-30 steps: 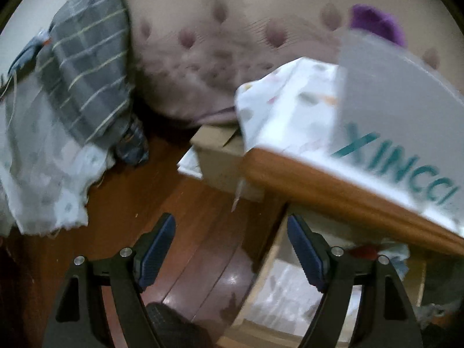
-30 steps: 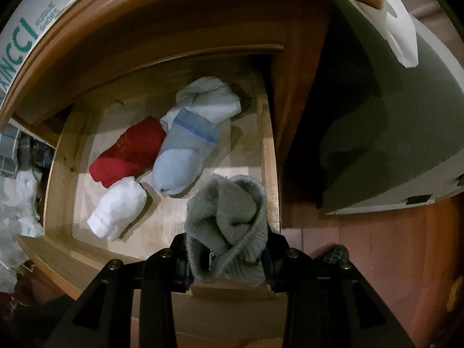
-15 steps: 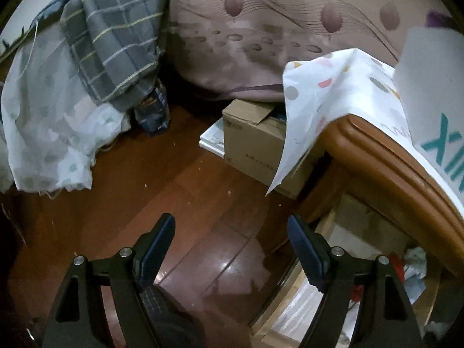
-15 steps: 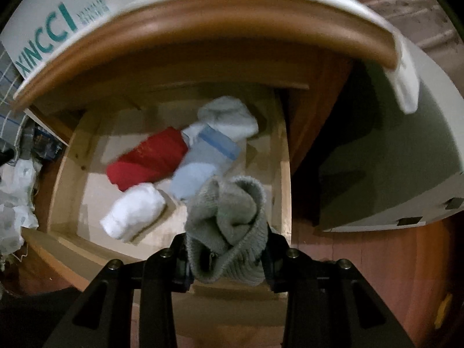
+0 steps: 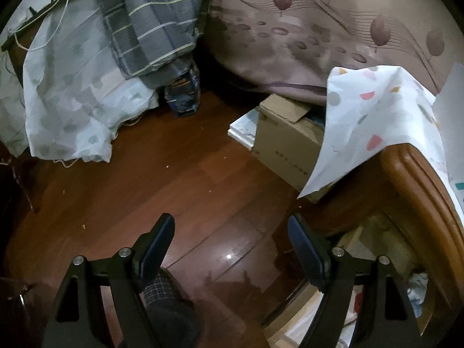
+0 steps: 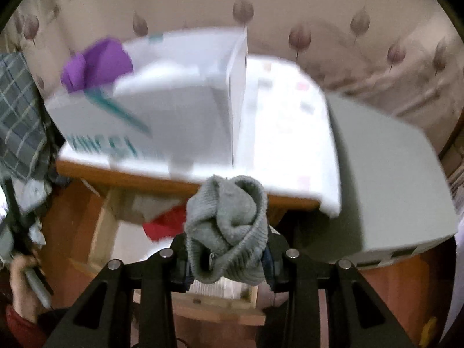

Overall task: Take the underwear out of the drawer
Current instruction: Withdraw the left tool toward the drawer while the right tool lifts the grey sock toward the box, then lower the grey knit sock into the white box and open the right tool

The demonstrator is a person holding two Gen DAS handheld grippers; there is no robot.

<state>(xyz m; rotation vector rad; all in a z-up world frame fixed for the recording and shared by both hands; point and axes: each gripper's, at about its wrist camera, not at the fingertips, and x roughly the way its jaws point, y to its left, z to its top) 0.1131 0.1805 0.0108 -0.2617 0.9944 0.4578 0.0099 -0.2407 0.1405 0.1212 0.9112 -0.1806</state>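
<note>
- Setting: a bedroom corner with a dark wooden floor [image 5: 185,174], a leaf-patterned bedcover [image 5: 319,29] behind, and a wooden nightstand [image 6: 139,175] whose open drawer [image 6: 104,223] stands pulled out below its top.
- On the nightstand: a white box [image 6: 174,116] with teal lettering; the right wrist view is motion-blurred here.
- Task item: a rolled grey knit bundle [image 6: 229,226], clamped between the jaws of the right gripper [image 6: 227,256], held above the drawer front and clear of a red piece [image 6: 165,223] left inside.
- Step in hand, as judged: carrying the bundle out. Keep the clamp firm, lift clear of the nightstand's edge, then move away level so the roll does not unfurl.
- Left gripper [image 5: 232,249]: jaws apart and empty, over bare floor beside the drawer's corner.
- View contrast: only the left wrist view shows the cardboard box [image 5: 290,150] and draped plaid cloth [image 5: 156,23]; only the right shows the bundle and a hand [image 6: 23,284] low at the frame's left edge.
</note>
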